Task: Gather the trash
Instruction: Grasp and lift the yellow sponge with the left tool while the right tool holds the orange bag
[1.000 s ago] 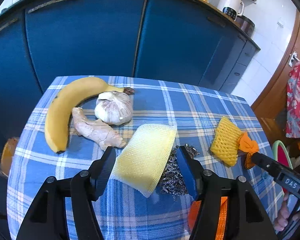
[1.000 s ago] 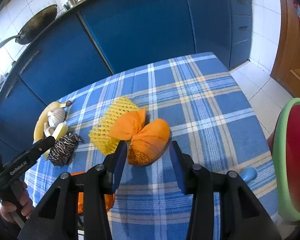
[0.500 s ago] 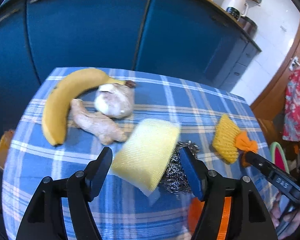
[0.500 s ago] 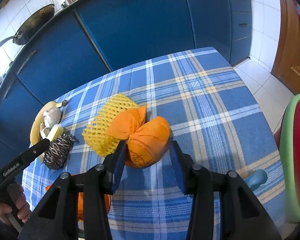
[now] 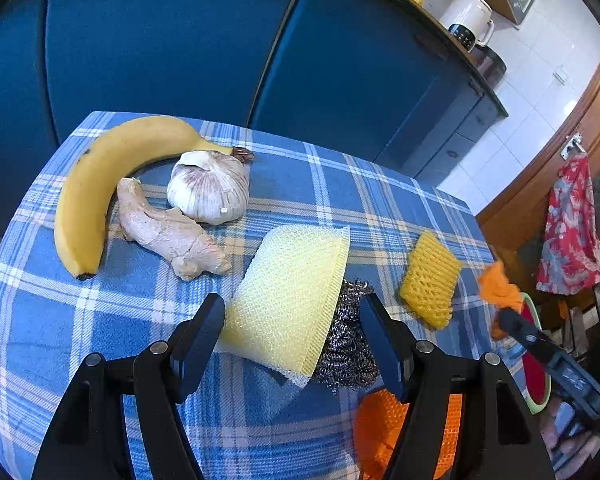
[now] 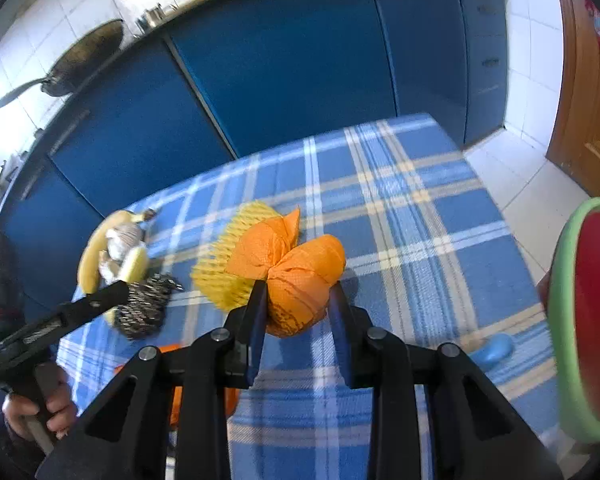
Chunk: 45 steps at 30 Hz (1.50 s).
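Observation:
My right gripper is shut on a crumpled orange wrapper and holds it above the checked tablecloth; it also shows in the left wrist view. A yellow foam fruit net lies behind it on the cloth, also in the left view. My left gripper is open around a pale yellow sponge that leans on a steel wool scrubber.
A banana, a ginger root and a garlic bulb lie at the table's back left. An orange basket sits below the front edge. A red and green stool stands right. Blue cabinets stand behind.
My right gripper has closed on the orange wrapper and lifted it off the cloth, away from the yellow net. My left gripper has moved slightly closer around the sponge.

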Available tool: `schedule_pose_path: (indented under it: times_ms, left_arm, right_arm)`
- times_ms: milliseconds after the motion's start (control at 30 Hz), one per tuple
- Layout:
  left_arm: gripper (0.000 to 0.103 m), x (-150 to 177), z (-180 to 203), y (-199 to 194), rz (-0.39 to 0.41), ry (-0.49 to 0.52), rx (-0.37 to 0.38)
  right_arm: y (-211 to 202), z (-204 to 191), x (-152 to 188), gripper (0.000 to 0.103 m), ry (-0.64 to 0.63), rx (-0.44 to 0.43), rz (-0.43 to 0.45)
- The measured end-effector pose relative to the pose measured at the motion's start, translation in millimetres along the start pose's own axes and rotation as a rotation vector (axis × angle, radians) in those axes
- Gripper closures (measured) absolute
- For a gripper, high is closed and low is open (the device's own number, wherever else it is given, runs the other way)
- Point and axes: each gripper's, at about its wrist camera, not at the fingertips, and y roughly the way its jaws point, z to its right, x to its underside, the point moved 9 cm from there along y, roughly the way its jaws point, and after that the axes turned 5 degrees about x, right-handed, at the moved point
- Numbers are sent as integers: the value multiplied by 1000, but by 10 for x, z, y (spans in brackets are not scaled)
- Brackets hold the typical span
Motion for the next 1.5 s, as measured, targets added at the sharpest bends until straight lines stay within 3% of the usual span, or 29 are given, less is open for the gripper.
schedule_pose_path:
  times_ms: [33,100,167,200,333,400,500,633,733,800,833,900,933,1167,1500]
  left_arm:
    - [34,-1,-7,7,-1,-3,-2]
    - [50,-14,-23,5,3,-16,6]
    - [53,-18,-51,5,1,-43,26]
    - [59,-22,-62,1,3,-51,29]
    - [64,-10,-68,-46,1,-62,37]
    - [76,-8,-29,-122,16,-58,47]
    - [85,4,10,-250,33,-49,53]
    - [85,72,18,-310,23,-56,35]
    - [78,110,-13,-310,7,-80,30]
    - [49,141,-31,-253,-25,-87,12]
    - [47,173,-55,-203,-49,-92,-7]
    - [47,240,-99,-100,-83,-122,5]
    - [47,224,-108,-120,-52,-125,10]
    - [58,246,-133,-177,-34,-126,9]
    - [59,337,-2,-595,13,-101,9]
  right_arm:
    - [-41,-8,-4,70,-3,-3,6]
    - [-159,-17,-1,70,-7,-11,21]
    - [-254,-16,15,70,-9,-17,32]
    - [-310,-12,27,70,-9,-21,37]
    - [-506,31,77,70,-4,-24,58]
    - [-596,78,108,70,2,-22,67]
    - [-733,153,155,70,15,-17,80]
    - [-886,250,205,70,30,-10,96]
    - [-988,318,248,70,44,-5,105]
    - [-1050,368,287,70,57,-3,109]
    - [-1062,383,291,70,61,-3,110]
    - [-1122,441,316,70,72,2,116]
    - [-1145,461,324,70,76,4,118]
    - [-1341,728,343,70,111,39,146]
    - [-1537,1013,485,70,170,59,165]
